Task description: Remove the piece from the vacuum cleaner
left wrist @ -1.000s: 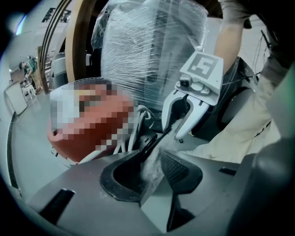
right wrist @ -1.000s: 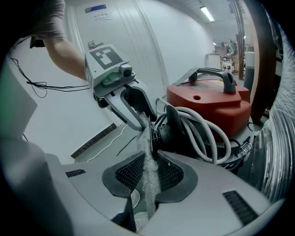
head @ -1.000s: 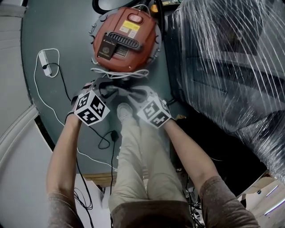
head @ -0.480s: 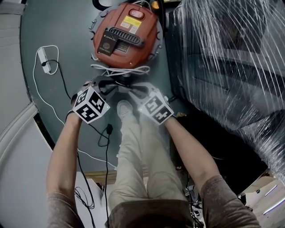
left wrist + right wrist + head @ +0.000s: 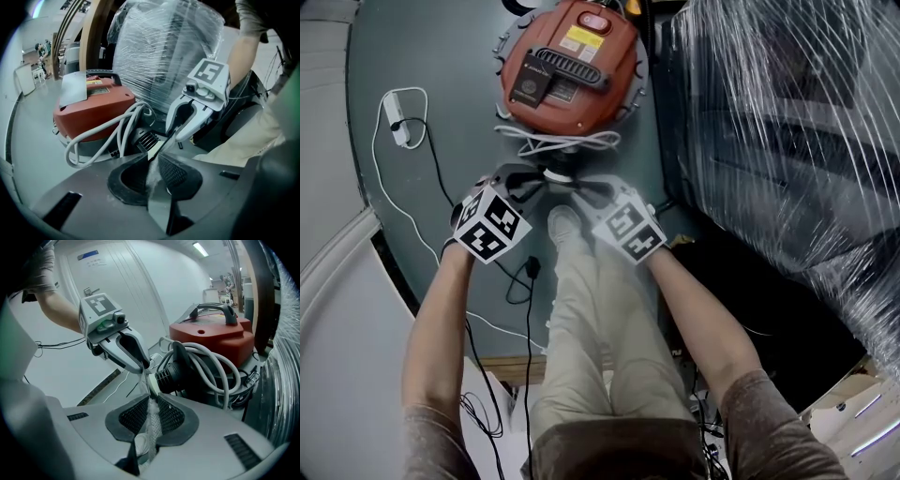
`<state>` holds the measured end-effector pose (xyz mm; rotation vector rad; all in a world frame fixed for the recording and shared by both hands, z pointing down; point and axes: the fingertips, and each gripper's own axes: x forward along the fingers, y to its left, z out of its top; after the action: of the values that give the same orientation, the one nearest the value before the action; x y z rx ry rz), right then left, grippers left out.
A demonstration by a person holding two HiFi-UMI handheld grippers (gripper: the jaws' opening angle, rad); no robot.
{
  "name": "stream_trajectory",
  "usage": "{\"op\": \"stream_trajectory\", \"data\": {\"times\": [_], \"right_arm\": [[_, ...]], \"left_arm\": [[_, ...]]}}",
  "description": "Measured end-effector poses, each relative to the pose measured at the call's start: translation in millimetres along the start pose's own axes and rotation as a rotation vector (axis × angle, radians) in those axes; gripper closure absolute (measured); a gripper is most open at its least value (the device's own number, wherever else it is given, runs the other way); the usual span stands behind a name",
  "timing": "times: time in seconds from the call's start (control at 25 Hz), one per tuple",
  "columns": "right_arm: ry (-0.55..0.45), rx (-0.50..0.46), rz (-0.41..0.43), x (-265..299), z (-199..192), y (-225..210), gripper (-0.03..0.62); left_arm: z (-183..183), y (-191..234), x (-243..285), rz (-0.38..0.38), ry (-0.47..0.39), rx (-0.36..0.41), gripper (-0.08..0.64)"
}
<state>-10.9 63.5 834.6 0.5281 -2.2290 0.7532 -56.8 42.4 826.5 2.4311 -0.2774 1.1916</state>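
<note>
Nearest you, your shoe point(image 5: 562, 228) stands on the dark floor point(image 5: 459, 94), with both grippers held just ahead of it, tips turned in toward each other and angled down. Your left gripper point(image 5: 153, 157) has its jaws drawn narrow; they have just been closing, and a thin pale strip point(image 5: 152, 420) sits pinched between the pads. Your right gripper point(image 5: 151, 397) has also just been closing, and its jaws are narrow on the same strip. The strip runs on from there to the left gripper's tips, so both grippers grip it between them. What the strip is made of I cannot tell; it shows only edge-on. Just beyond the tips a black ribbed stub point(image 5: 169, 374) juts from the vacuum's front, and loops of pale cord point(image 5: 558, 142) lie over it. Behind that the red vacuum point(image 5: 572, 61) sits on the floor, its black handle point(image 5: 567, 73) on top. To its left a white adapter point(image 5: 392, 120) lies on the floor with its cable. On the right rises a bulk wrapped in clear film point(image 5: 769, 122).
</note>
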Motion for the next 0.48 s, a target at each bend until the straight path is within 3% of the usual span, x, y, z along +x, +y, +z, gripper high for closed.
{"op": "stream_trajectory", "data": {"times": [0.48], "right_arm": [[-0.024, 0.022, -0.006, -0.3, -4.8, 5.9, 0.541]], "left_arm": [[-6.4, -7.5, -1.8, 0.043, -0.006, -0.075, 0.492]]}}
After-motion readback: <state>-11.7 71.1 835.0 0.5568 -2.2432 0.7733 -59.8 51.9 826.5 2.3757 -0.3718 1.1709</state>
